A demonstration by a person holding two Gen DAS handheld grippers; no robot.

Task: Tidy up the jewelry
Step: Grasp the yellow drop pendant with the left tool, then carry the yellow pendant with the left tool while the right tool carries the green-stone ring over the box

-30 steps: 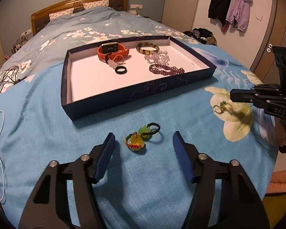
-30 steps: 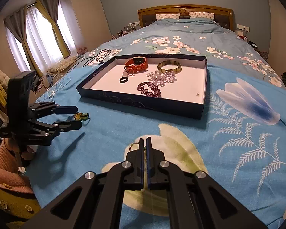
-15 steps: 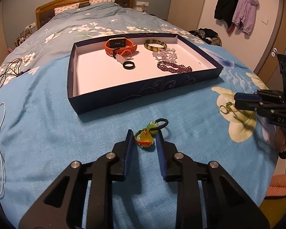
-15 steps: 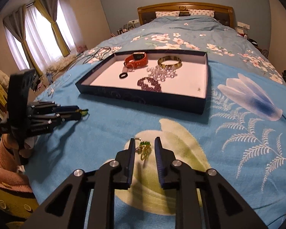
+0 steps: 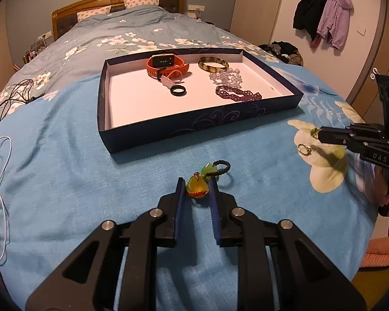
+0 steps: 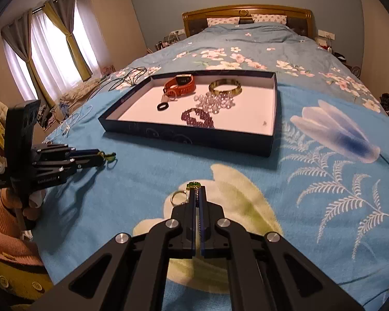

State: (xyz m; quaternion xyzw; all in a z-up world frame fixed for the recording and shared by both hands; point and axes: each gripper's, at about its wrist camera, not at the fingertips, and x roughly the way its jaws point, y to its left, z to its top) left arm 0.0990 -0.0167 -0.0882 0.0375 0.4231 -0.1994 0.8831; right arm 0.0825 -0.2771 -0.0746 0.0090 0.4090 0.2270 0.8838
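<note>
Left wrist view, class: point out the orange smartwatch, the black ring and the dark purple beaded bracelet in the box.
Orange smartwatch [image 5: 166,65], left wrist view, on its strap beside the dark screen.
Black ring [image 5: 178,90], left wrist view, on its band.
Dark purple beaded bracelet [image 5: 237,94], left wrist view, on its beads.

Tray [image 5: 194,127]: one. In it: one watch [image 5: 166,64], one bangle [image 5: 213,63], one black ring [image 5: 178,90], two bead bracelets [image 5: 238,94]. On bed: two pendants [image 5: 197,188], one gold ring [image 5: 304,149]. Grippers [image 5: 195,194]: two.
</note>
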